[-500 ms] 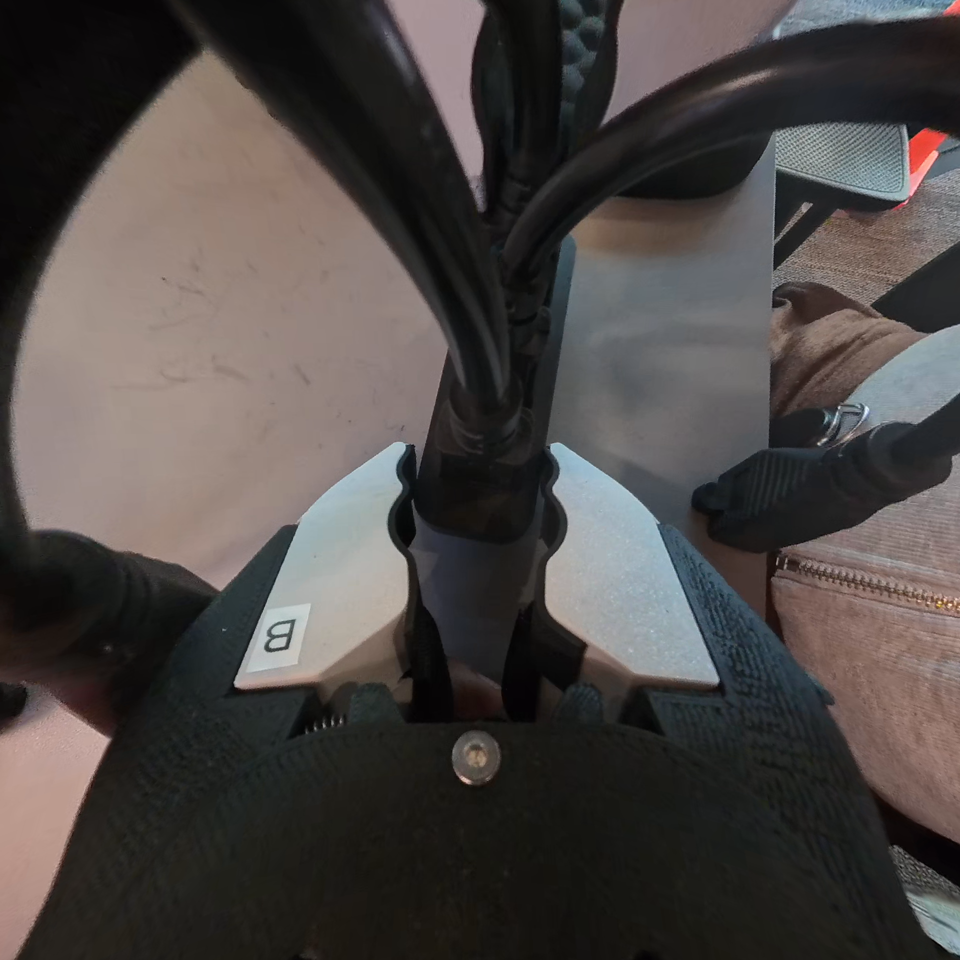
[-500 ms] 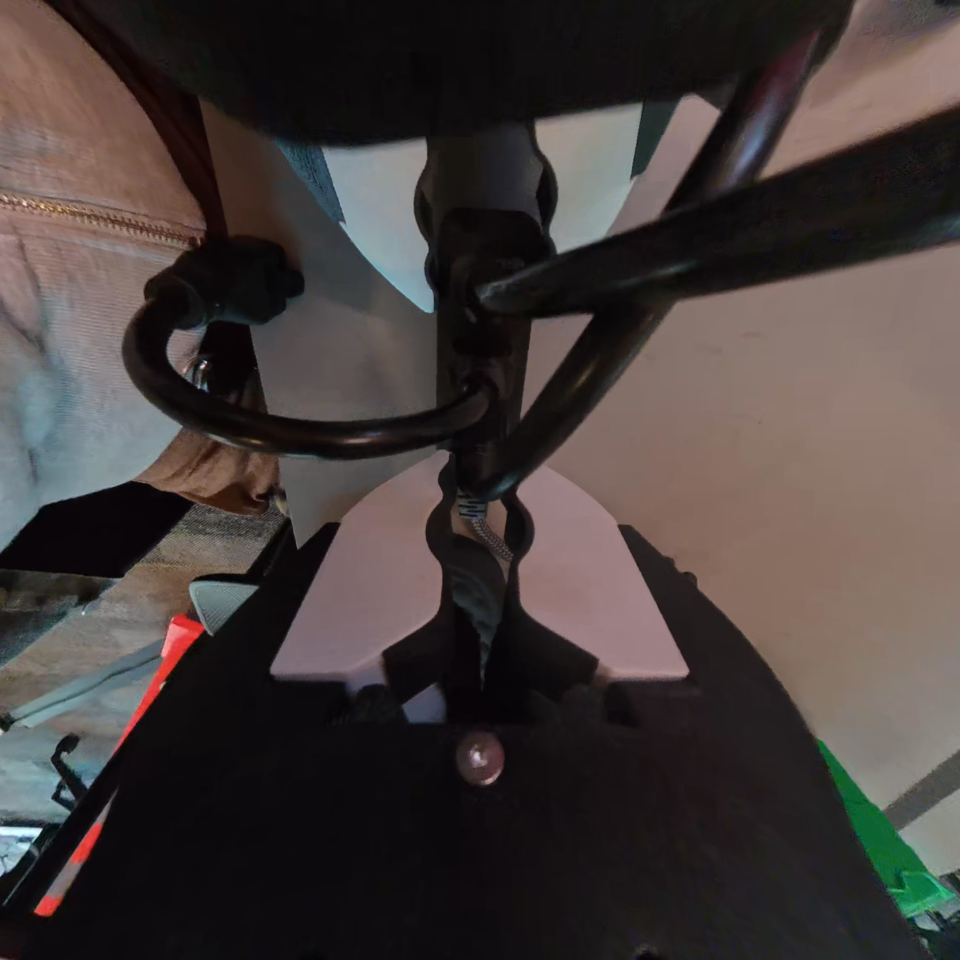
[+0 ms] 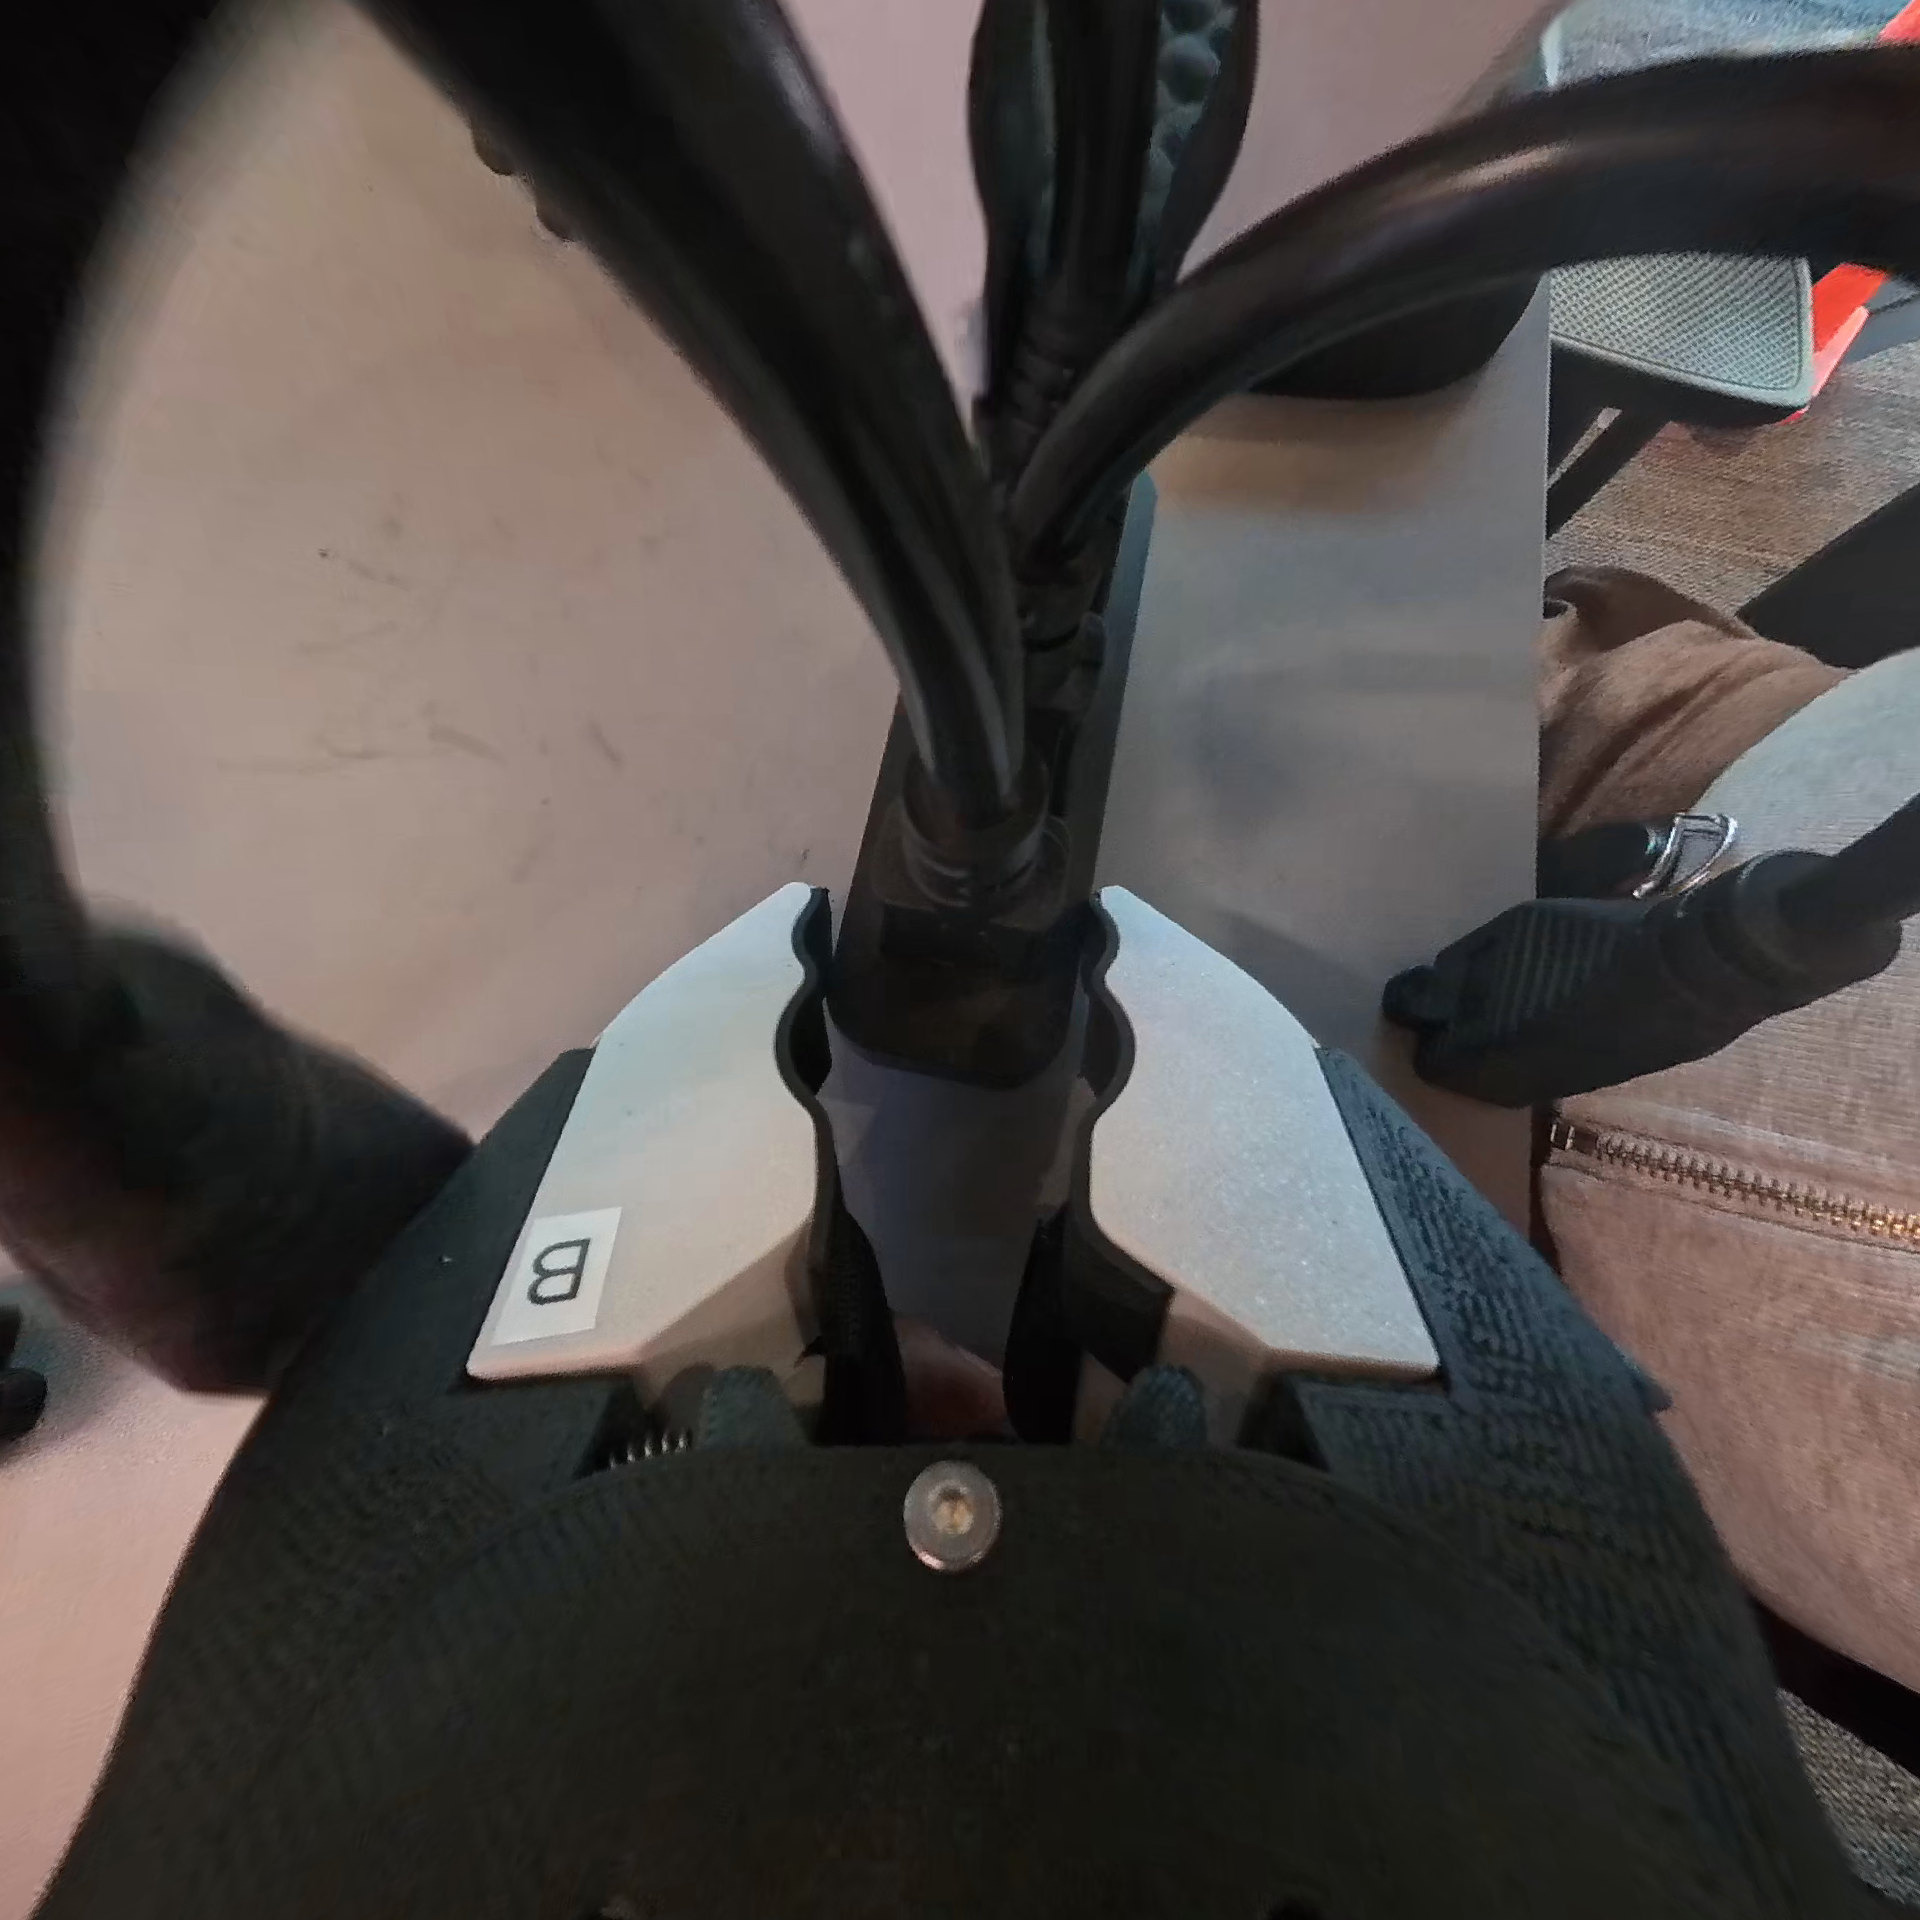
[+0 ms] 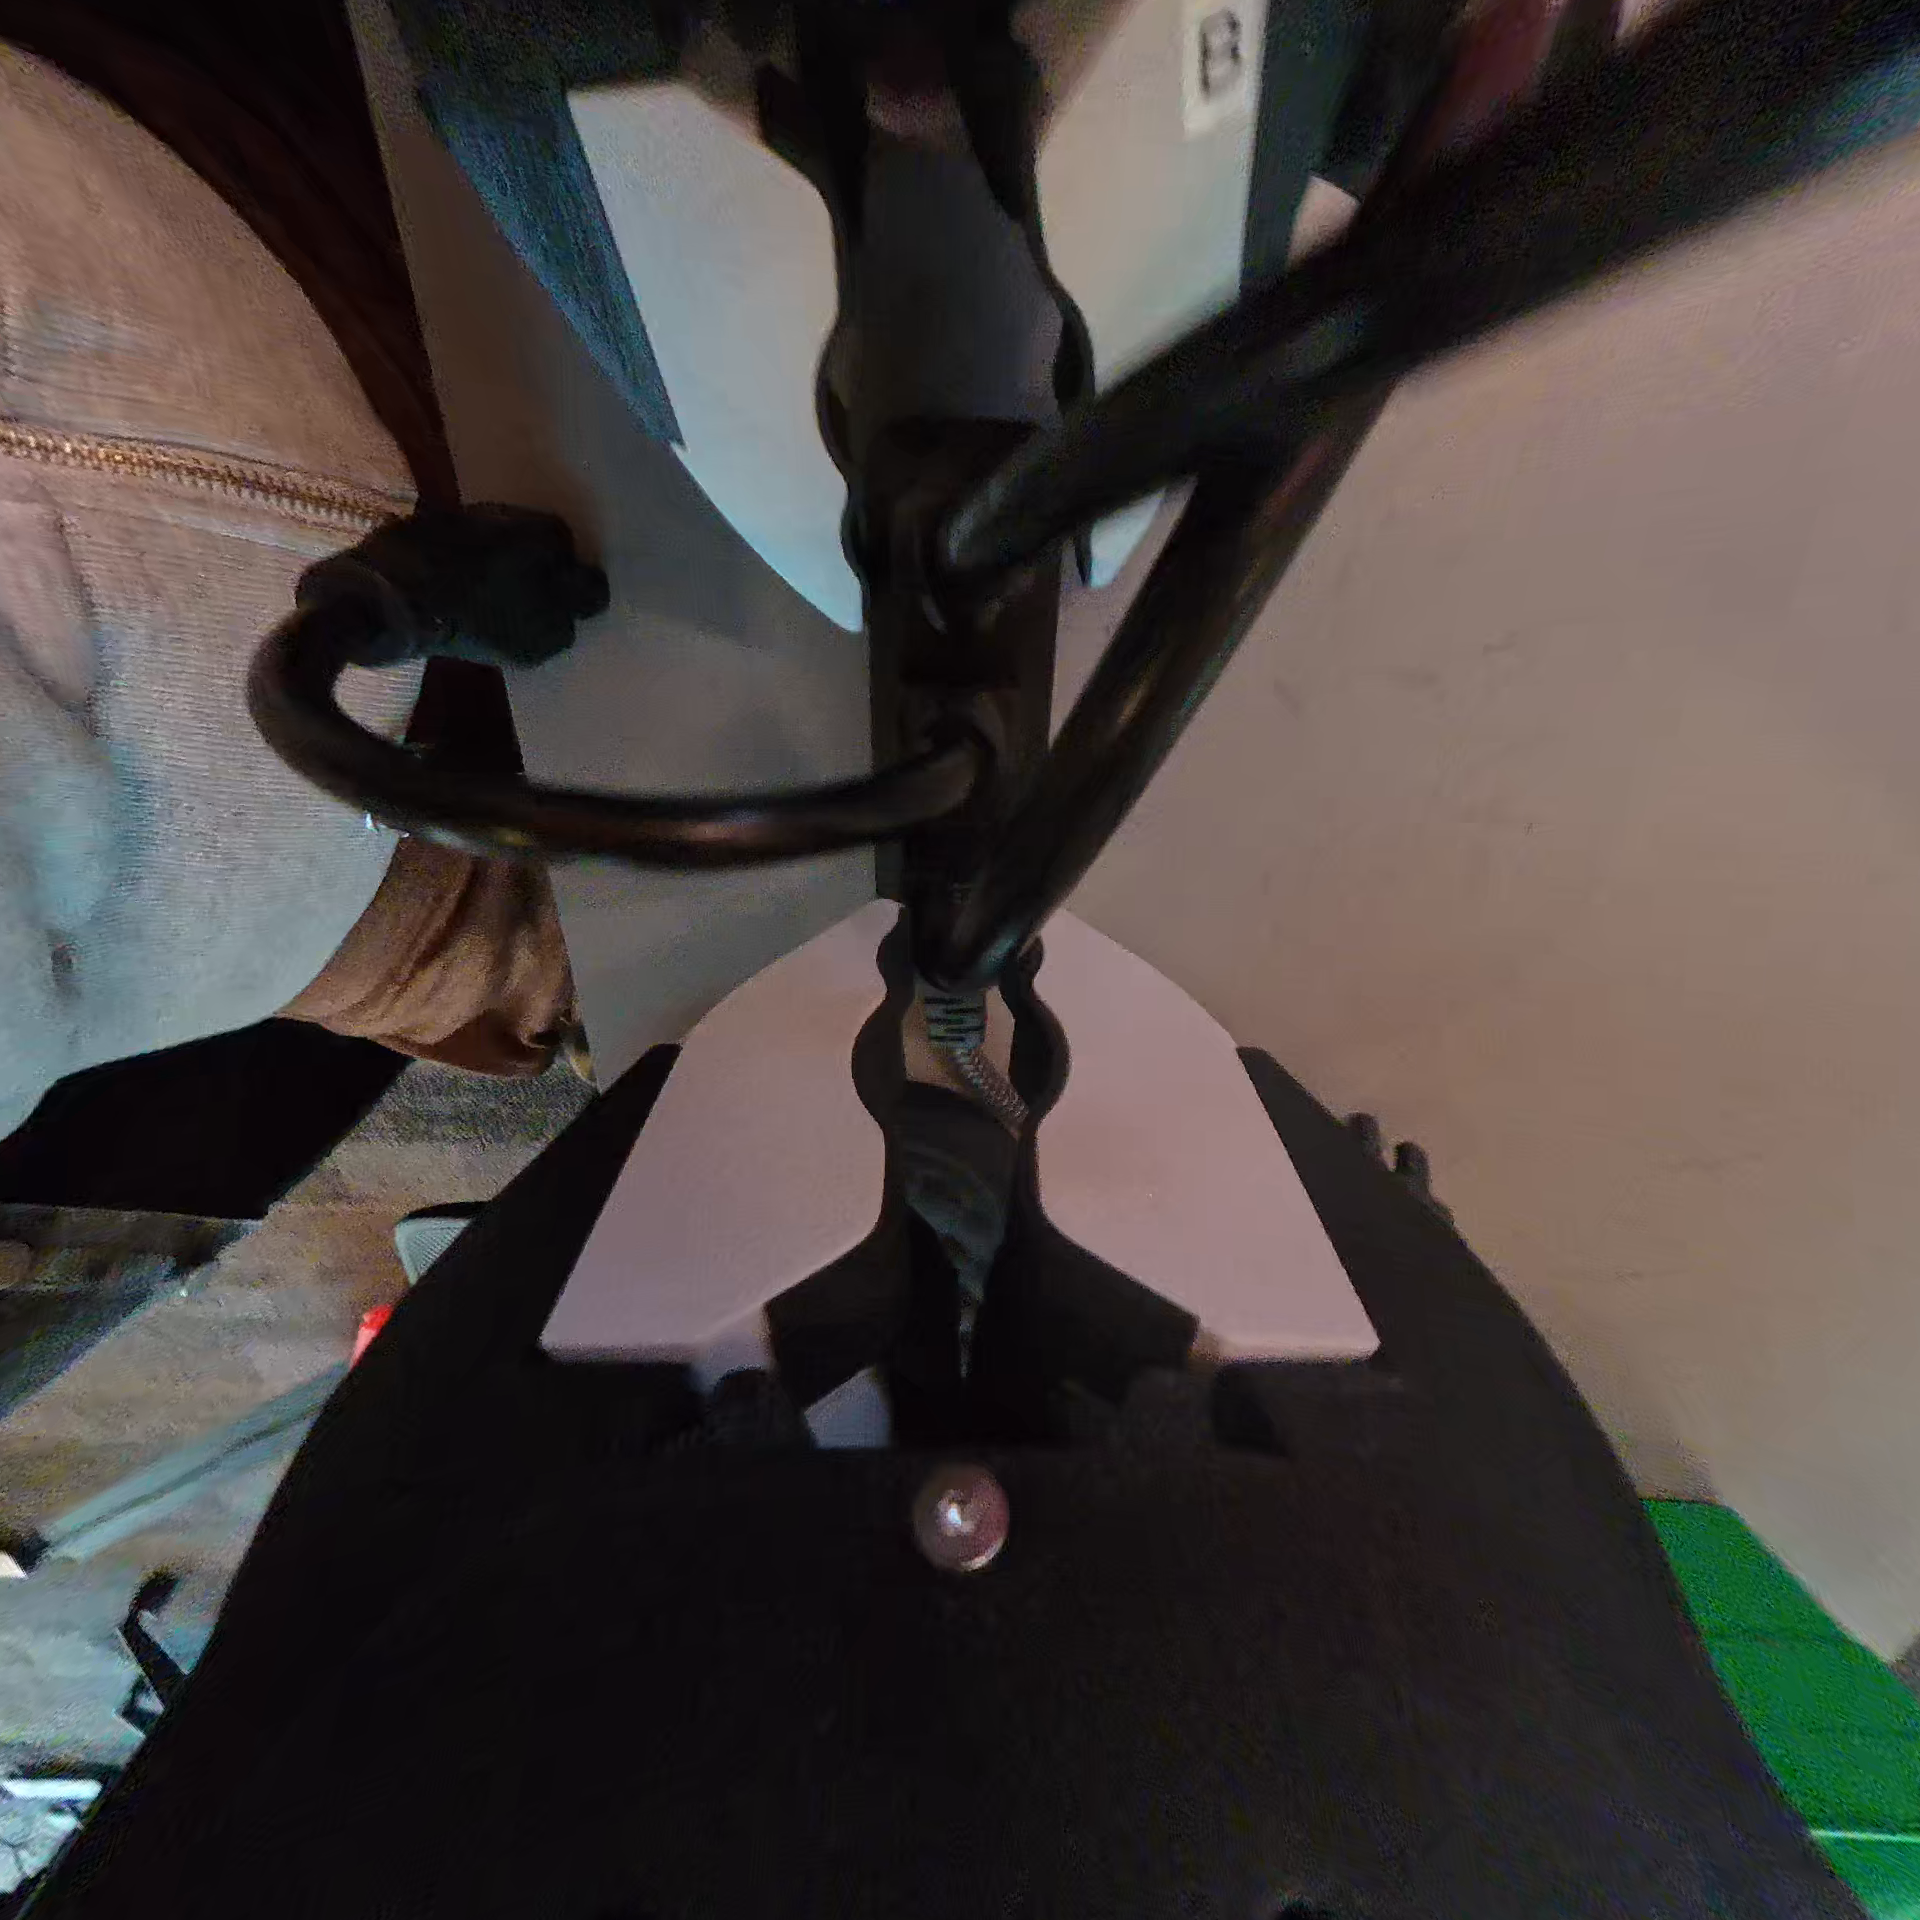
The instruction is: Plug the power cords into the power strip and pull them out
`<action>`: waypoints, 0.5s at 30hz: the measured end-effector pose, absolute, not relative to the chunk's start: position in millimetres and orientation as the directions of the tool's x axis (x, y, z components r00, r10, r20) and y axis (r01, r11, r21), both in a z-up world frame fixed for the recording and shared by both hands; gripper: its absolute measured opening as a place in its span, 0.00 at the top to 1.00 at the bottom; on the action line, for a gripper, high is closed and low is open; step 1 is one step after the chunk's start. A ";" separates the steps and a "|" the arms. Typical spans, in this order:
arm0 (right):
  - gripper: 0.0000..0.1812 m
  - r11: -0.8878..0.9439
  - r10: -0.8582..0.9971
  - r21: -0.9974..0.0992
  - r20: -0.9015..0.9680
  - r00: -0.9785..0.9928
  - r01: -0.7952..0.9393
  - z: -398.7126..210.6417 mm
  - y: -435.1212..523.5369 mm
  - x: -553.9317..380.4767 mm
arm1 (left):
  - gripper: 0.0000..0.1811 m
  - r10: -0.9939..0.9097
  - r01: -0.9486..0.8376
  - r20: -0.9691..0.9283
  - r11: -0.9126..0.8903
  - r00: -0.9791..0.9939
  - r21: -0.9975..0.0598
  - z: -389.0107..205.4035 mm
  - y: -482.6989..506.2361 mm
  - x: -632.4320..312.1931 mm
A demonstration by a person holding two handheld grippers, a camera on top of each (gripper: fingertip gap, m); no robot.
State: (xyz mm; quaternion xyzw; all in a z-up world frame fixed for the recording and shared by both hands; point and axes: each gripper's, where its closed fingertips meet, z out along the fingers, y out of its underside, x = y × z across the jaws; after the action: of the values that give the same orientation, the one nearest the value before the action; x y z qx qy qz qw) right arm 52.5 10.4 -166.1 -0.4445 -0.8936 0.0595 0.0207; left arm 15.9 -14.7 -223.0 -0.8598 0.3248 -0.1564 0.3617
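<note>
A dark, narrow power strip (image 3: 951,1132) is held end-on between both grippers above a pale table (image 3: 416,623). My left gripper (image 3: 956,914) is shut on its near end. Two thick black cords (image 3: 831,416) are plugged into it and arch away left and right. In the right wrist view the strip (image 4: 966,665) runs away from me to the left gripper (image 4: 966,592). My right gripper (image 4: 961,935) is shut on a braided cord (image 4: 971,1060) at the strip's end. One plugged cord (image 4: 623,821) loops left to a loose black plug (image 4: 468,592) at the table edge.
A person in a brown zipped garment (image 3: 1714,1247) sits close against the table's right edge, beside the loose plug (image 3: 1558,987). A mesh chair (image 3: 1683,322) stands beyond the table. A green object (image 4: 1818,1714) lies at the lower right of the right wrist view. The gap from one gripper's tips to the other's is roughly 8 cm.
Both grips are unchanged. In the right wrist view more of the left gripper's fingers now shows, and the cord to the upper right runs steeper. The cords have shifted slightly.
</note>
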 end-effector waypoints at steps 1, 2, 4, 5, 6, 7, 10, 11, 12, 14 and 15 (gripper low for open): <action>0.91 0.579 0.808 -0.138 -0.034 -0.588 0.804 -166.3 11.7 53.8 | 0.75 -0.675 -0.448 0.034 -0.525 0.737 -0.723 -223.2 -14.6 17.0; 0.91 0.576 0.809 -0.132 -0.053 -0.586 0.807 -166.5 11.6 52.3 | 0.75 -0.676 -0.450 0.031 -0.525 0.737 -0.723 -223.3 -14.6 17.0; 0.91 0.608 0.787 -0.110 -0.050 -0.615 0.786 -168.2 7.2 46.3 | 0.75 -0.672 -0.447 0.035 -0.530 0.740 -0.721 -223.3 -14.8 15.7; 0.91 0.615 0.783 -0.106 -0.032 -0.621 0.781 -168.4 6.5 46.4 | 0.75 -0.670 -0.442 0.039 -0.531 0.742 -0.723 -223.2 -15.0 15.3; 0.91 0.607 0.790 -0.118 -0.019 -0.613 0.786 -168.6 7.1 48.3 | 0.75 -0.670 -0.444 0.035 -0.530 0.741 -0.723 -223.2 -14.9 15.3; 0.91 0.589 0.802 -0.131 -0.025 -0.597 0.797 -169.1 8.7 51.2 | 0.75 -0.672 -0.444 0.038 -0.529 0.739 -0.723 -223.3 -14.9 15.9; 0.91 0.590 0.798 -0.121 -0.062 -0.600 0.798 -170.9 7.8 48.6 | 0.75 -0.675 -0.447 0.038 -0.528 0.737 -0.722 -223.6 -14.8 16.6; 0.91 0.607 0.788 -0.107 -0.045 -0.614 0.787 -171.2 7.1 48.5 | 0.75 -0.674 -0.447 0.036 -0.527 0.738 -0.723 -223.4 -15.0 16.3; 0.91 0.609 0.789 -0.106 -0.030 -0.614 0.786 -171.3 7.1 49.5 | 0.75 -0.675 -0.448 0.034 -0.526 0.737 -0.723 -223.4 -15.0 16.3; 0.91 0.581 0.806 -0.125 -0.044 -0.590 0.804 -171.6 9.1 51.4 | 0.75 -0.674 -0.446 0.036 -0.527 0.737 -0.723 -223.4 -14.9 16.3; 0.91 0.577 0.807 -0.127 -0.061 -0.587 0.806 -171.9 9.0 50.4 | 0.75 -0.674 -0.446 0.037 -0.527 0.738 -0.723 -223.4 -14.9 16.3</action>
State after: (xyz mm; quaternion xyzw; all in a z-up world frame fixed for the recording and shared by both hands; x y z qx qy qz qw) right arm 50.4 9.0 -171.9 -0.4542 -0.8881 0.0708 0.0018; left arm 16.3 -14.9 -223.4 -0.8595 0.3260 -0.1581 0.3606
